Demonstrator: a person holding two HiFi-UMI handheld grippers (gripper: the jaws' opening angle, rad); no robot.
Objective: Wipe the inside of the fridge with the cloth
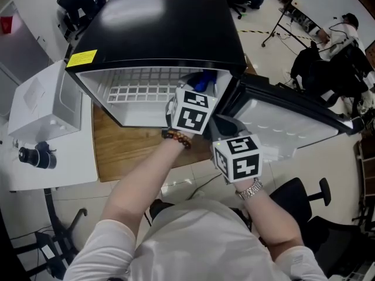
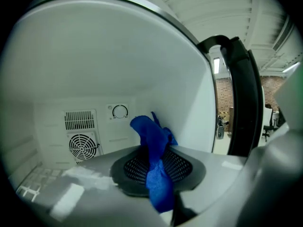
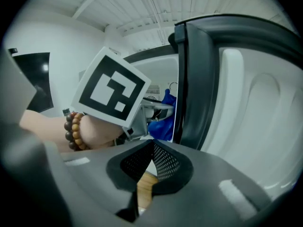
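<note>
A black mini fridge (image 1: pixel 158 28) stands on a wooden table with its door (image 1: pixel 293 119) swung open to the right. My left gripper (image 1: pixel 198 93) reaches into the white interior (image 2: pixel 118 60) and is shut on a blue cloth (image 2: pixel 155 160), which hangs crumpled between its jaws in front of the back wall. The cloth (image 1: pixel 203 82) also shows at the right of the opening. My right gripper (image 3: pixel 152 148) is shut with nothing in it. It hovers outside, below the left hand, close to the door's inner edge (image 3: pixel 194 79). In the right gripper view the cloth (image 3: pixel 163 119) is a small blue patch.
On the fridge's back wall sit a fan vent (image 2: pixel 81 145) and a dial (image 2: pixel 120 111). A white wire shelf (image 1: pixel 143 86) spans the interior. A white box (image 1: pixel 41 104) and a camera lens (image 1: pixel 36 156) lie on the white table at the left. Office chairs (image 1: pixel 304 195) stand nearby.
</note>
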